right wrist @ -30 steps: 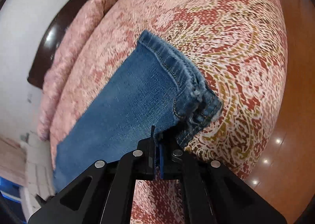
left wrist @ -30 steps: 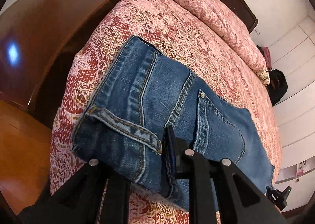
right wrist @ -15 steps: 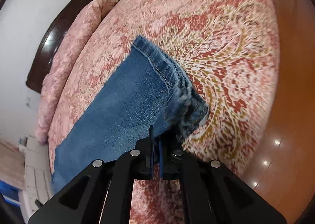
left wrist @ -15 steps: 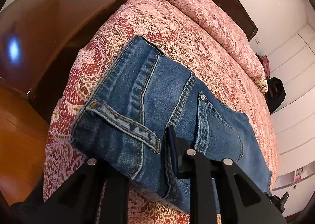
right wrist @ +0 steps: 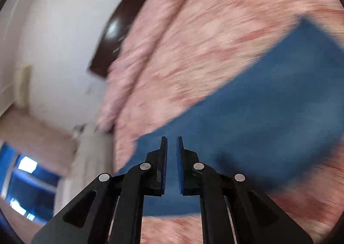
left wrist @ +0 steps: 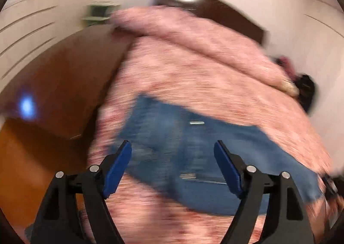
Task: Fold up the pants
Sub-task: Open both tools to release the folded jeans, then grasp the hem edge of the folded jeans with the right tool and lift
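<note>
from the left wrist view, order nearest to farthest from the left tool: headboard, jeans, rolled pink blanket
1. jeans, lying just beyond the open left tool
2. rolled pink blanket, across the bed's far end
3. headboard, dark wood behind the blanket

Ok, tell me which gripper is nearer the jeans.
Hard to say; both are blurred. The right gripper looks slightly nearer, low over the jeans. The left gripper hangs open above the jeans.

Blue denim pants (left wrist: pixel 193 153), matt woven cloth, lie on a bedspread (left wrist: pixel 193 72) of patterned pink cloth. The headboard (right wrist: pixel 111 29) is dark glossy wood, and the floor (left wrist: pixel 43 158) shines like polished wood. The left gripper (left wrist: pixel 173 151) looks matt black plastic with blue pads (left wrist: pixel 117 171).
</note>
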The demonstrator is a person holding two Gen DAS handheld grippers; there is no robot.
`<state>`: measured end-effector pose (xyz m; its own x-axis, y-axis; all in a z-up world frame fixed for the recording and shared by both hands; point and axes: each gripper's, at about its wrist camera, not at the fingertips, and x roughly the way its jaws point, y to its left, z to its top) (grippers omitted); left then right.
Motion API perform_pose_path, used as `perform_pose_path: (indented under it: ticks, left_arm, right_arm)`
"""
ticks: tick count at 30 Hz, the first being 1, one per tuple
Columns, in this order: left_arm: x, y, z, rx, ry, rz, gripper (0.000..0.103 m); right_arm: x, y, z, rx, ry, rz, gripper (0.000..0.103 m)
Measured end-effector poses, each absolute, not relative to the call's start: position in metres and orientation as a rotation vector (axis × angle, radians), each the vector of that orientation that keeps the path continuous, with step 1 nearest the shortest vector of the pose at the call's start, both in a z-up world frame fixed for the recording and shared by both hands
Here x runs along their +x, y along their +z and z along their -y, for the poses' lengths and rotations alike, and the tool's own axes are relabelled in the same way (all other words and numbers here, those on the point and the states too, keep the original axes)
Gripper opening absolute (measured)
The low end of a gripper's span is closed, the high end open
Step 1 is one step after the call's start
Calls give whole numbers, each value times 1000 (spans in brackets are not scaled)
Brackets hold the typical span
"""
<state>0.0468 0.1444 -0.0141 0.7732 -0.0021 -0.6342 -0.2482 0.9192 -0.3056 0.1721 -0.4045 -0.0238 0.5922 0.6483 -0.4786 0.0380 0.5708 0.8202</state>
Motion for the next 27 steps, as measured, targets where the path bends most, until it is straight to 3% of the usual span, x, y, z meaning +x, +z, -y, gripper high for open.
perform_pose_path:
  ticks: [1, 5, 6, 7, 14, 19, 24, 27]
  left_arm:
    - [53, -11, -132, -369, 70, -675, 90]
    - [107, -37, -86, -262, -64, -806, 91]
    - [118, -50, -84, -246, -44, -869, 91]
    - [126, -62, -86, -252, -27, -916, 91]
    - [134, -84, -83, -162, -41, -929, 97]
    - [125, -86, -70, -97, -27, -923, 98]
    - [125, -89, -70, -94, -32, -915, 100]
    - [124, -91, -72, -115, -40, -902, 100]
  right_arm:
    - [188, -30, 389, 933, 477, -881, 7]
    - [225, -78, 369, 944, 378, -993, 7]
    - [232, -104, 375, 962, 300, -1052, 0]
    - [233, -122, 383, 1038, 304, -1043, 0]
    - [223, -84, 366, 929, 314, -1013, 1]
    - [256, -63, 275, 793, 611, -1073, 1]
    - [309, -94, 194, 541, 601, -1216, 0]
    - [329, -109, 205, 629, 548, -1192, 0]
